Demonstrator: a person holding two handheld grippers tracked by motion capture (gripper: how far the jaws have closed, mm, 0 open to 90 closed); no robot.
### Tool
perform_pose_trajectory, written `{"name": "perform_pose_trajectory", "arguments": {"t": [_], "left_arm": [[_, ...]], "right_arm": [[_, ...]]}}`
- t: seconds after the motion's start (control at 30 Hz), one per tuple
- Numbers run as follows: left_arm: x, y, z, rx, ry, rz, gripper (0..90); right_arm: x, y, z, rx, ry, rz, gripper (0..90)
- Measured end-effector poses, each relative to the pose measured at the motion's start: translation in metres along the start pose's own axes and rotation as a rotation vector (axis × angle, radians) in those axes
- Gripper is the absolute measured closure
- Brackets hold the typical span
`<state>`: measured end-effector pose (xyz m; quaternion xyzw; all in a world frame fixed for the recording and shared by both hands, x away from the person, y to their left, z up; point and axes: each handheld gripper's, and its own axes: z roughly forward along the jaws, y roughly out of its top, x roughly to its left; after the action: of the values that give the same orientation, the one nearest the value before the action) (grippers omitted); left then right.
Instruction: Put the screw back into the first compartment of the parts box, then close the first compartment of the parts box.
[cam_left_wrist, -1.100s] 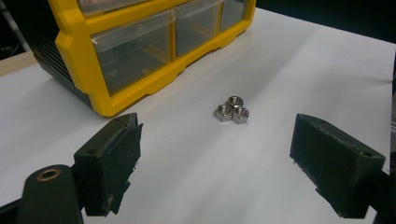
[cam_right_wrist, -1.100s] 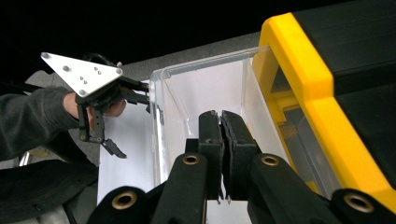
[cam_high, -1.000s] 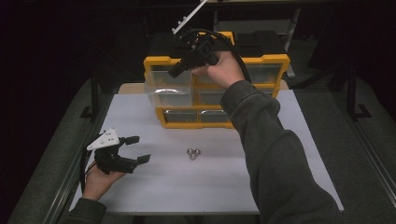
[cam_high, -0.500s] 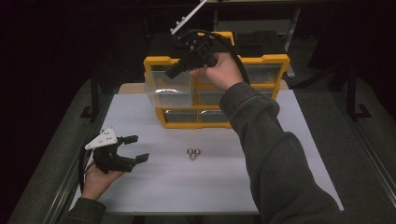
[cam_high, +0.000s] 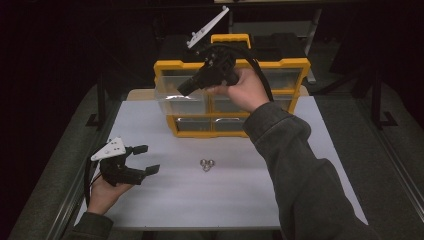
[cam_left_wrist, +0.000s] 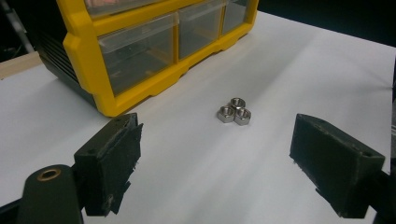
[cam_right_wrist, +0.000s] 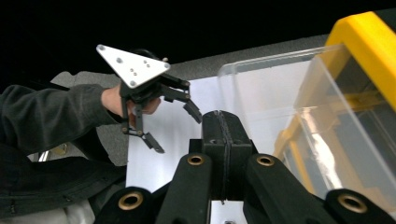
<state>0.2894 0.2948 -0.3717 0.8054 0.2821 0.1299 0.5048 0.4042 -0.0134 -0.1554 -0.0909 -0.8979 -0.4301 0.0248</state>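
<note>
- Now the clear drawer (cam_high: 176, 101) is seen pulled partway out of the upper left bay of the yellow organizer (cam_high: 295, 67), its open top facing up and nothing to be made out inside it.
- Just beside that drawer's front corner the right gripper (cam_high: 184, 88) is held, its fingers (cam_right_wrist: 223, 140) clenched flat against each other with nothing between them; in the right gripper view the clear wall (cam_right_wrist: 299, 112) is met at their tips, though contact cannot be confirmed.
- So the opening can be judged done, or nearly so; the filling is not yet begun.
- Three hex nuts (cam_left_wrist: 235, 110) are left in a tight cluster on the bench (cam_high: 150, 125), in front of the organizer and well apart from the drawer.
- Near the bench's left edge the left gripper (cam_high: 144, 159) is held low, its fingers (cam_left_wrist: 112, 158) released wide and empty, pointed toward the nuts.
- Open white surface is offered all round the nuts, so an approach from the left can be made unhindered.
- Care would be called for at the drawer's protruding lip, at the organizer's lower front edge, and at the bench's near and left borders.
- Above the drawer, room is taken up by the right hand (cam_high: 245, 90) and its cable (cam_high: 260, 75).
</note>
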Motion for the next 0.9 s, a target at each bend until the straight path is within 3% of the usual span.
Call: {"name": "perform_pose_trajectory", "arguments": {"t": [0.13, 0.17, 0.37, 0.57, 0.9], "left_arm": [[0.001, 0.0, 0.0, 0.005, 0.0, 0.015, 16.1], [0.001, 0.0, 0.0, 0.004, 0.0, 0.015, 16.1], [0.001, 0.0, 0.0, 0.003, 0.001, 0.01, 16.1], [0.0, 0.0, 0.0, -0.003, -0.001, 0.007, 16.1], [0.001, 0.001, -0.002, -0.006, 0.005, 0.009, 16.3]], "right_arm": [[0.006, -0.01, 0.004, -0.006, 0.019, -0.01, 88.7], [0.008, -0.013, 0.008, 0.014, 0.017, -0.005, 88.7], [0.009, -0.025, 0.017, 0.02, 0.01, -0.005, 88.7], [0.004, -0.026, 0.018, 0.02, -0.028, 0.005, 88.8], [0.005, -0.023, 0.024, 0.041, -0.049, -0.003, 88.9]]}}
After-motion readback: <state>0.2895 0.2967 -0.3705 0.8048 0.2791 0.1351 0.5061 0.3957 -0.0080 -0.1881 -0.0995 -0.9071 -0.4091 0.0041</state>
